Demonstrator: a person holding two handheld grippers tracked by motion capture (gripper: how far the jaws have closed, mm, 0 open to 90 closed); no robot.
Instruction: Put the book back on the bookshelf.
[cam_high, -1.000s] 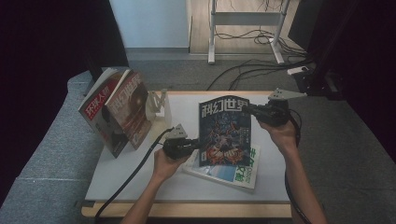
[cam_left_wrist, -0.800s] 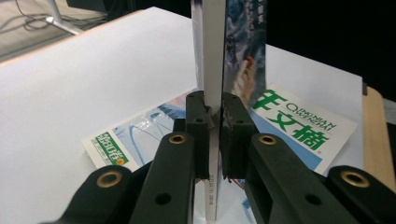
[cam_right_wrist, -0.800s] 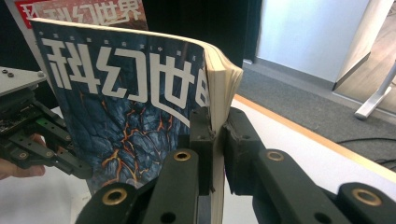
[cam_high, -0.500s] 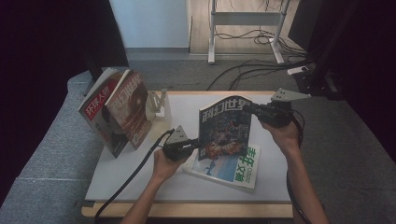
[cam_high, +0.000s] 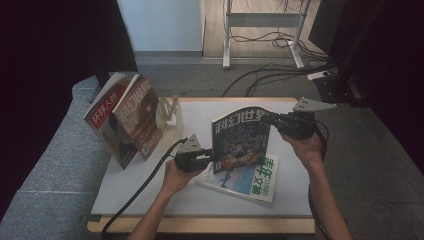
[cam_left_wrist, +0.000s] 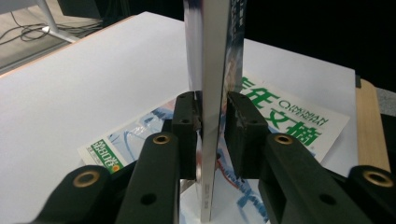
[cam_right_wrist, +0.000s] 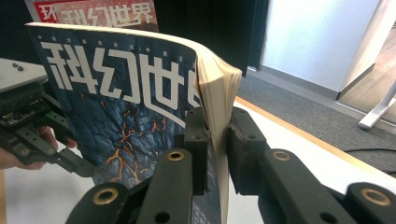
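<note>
There are four paper magazines. One dark magazine with white letters and a blue and orange picture (cam_high: 240, 137) stands up between the two tongs. One white and blue magazine with green letters (cam_high: 252, 180) lies flat under it. Two red and brown magazines (cam_high: 125, 122) lean together, far out past the left tongs. One white rack (cam_high: 170, 111) stands beside those two.

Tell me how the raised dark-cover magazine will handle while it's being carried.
Probably floppy: the raised magazine bows at its top corner in the right gripper view, though the left hand-held gripper and right hand-held gripper both clamp it. Its glossy cover may slip. It seems light; edge pinches alone hold it above the flat magazine.
</note>
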